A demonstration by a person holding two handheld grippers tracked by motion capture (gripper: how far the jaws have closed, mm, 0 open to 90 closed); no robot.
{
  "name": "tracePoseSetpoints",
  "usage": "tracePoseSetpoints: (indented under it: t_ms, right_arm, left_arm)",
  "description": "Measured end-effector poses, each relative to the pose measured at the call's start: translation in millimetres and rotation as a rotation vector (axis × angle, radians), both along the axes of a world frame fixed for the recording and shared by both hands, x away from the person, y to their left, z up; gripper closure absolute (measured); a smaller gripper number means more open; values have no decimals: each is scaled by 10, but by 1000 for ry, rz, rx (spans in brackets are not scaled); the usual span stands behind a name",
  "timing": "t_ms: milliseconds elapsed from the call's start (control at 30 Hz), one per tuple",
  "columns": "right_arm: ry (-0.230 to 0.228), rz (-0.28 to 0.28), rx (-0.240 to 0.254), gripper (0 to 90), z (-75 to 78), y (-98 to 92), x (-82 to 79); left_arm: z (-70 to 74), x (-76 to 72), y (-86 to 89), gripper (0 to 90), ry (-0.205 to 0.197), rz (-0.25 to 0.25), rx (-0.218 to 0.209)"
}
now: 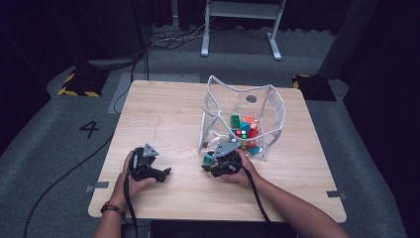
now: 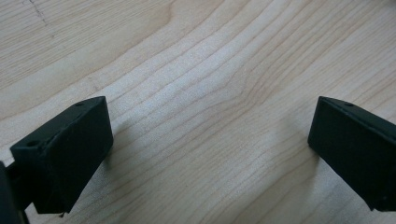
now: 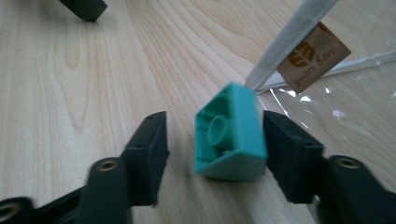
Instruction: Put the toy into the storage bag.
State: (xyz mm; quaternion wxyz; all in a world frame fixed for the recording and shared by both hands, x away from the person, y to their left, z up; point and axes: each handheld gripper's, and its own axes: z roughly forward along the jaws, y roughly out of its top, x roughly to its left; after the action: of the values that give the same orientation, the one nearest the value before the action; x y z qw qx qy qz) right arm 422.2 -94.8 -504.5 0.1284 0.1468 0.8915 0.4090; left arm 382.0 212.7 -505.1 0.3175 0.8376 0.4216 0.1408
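Left gripper (image 2: 210, 149): jaws wide apart, nothing between them, bare light wooden table (image 2: 201, 70) under them.

Right gripper (image 3: 212, 154): jaws apart, small teal plastic building brick (image 3: 231, 135) between them, lying on its side, hollow underside facing the left jaw, against the right jaw; gap remains at the left.

Clear plastic pouch with grey trim (image 3: 289, 37) just beyond the brick.

Risk: one-sided contact could slide or tip the brick out as the jaws close.
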Motion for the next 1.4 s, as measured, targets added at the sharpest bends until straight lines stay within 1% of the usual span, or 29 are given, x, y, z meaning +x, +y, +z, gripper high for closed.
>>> tracePoseSetpoints:
  t_ms: [33, 67, 100, 167, 200, 333, 367, 433, 467, 500, 700, 767, 833, 867, 1000, 1033, 1100, 1133, 1200, 1233, 1267, 1300, 1367, 1400]
  right_arm:
    - [12, -5, 1, 444, 3, -6, -4]
    - [12, -5, 1, 444, 3, -6, -4]
    - [22, 0, 5, 473, 2, -7, -2]
    - [25, 4, 7, 536, 3, -7, -3]
    - [21, 20, 10, 556, 1, -6, 5]
    - [29, 18, 14, 564, 2, -6, 3]
    - [38, 10, 7, 565, 7, -10, -4]
    - [51, 10, 10, 566, 9, -20, -7]
    - [54, 11, 9, 567, 8, -26, -9]
    - [52, 19, 18, 569, 3, -30, -5]
    - [68, 33, 20, 572, 12, -104, -35]
    - [76, 26, 13, 572, 19, -125, -53]
    - [60, 34, -1, 572, 32, -154, -68]
    - [66, 32, 0, 573, 42, -171, -81]
    - [74, 26, 14, 573, 93, -268, -111]
    - [68, 28, 10, 573, 110, -308, -115]
    - [73, 19, 13, 573, 133, -359, -136]
    - [69, 23, 21, 572, 144, -396, -139]
    - [92, 8, 19, 573, 181, -484, -173]
    - [75, 20, 28, 573, 197, -526, -173]
    - [90, 6, 25, 573, 226, -578, -202]
    - [95, -7, 31, 573, 254, -622, -227]
    - [82, -3, 39, 573, 299, -732, -247]
    - [55, 9, 47, 573, 314, -780, -245]
  left_arm:
    - [0, 0, 0, 2, 0, 0, 0]
    - [0, 0, 0, 2, 0, 0, 0]
    - [0, 0, 0, 2, 0, 0, 0]
    - [0, 0, 0, 2, 0, 0, 0]
    - [0, 0, 0, 2, 0, 0, 0]
    - [0, 0, 0, 2, 0, 0, 0]
    - [0, 0, 0, 2, 0, 0, 0]
    - [0, 0, 0, 2, 0, 0, 0]
    - [1, 0, 0, 2, 1, 0, 0]
    - [0, 0, 0, 2, 1, 0, 0]
    - [1, 0, 0, 2, 1, 0, 0]
    - [1, 0, 0, 2, 1, 0, 0]
    - [1, 0, 0, 2, 1, 0, 0]
    - [1, 0, 0, 2, 1, 0, 0]
    - [1, 0, 0, 2, 1, 0, 0]
    - [1, 0, 0, 2, 1, 0, 0]
    - [1, 0, 0, 2, 1, 0, 0]
    - [1, 0, 0, 2, 1, 0, 0]
    - [0, 0, 0, 2, 0, 0, 0]
    - [0, 0, -1, 2, 0, 0, 0]
    - [0, 0, -1, 2, 0, 0, 0]
    - [0, 0, -1, 2, 0, 0, 0]
    - [0, 0, 0, 2, 0, 1, 0]
    - [-1, -1, -2, 2, 0, 2, -2]
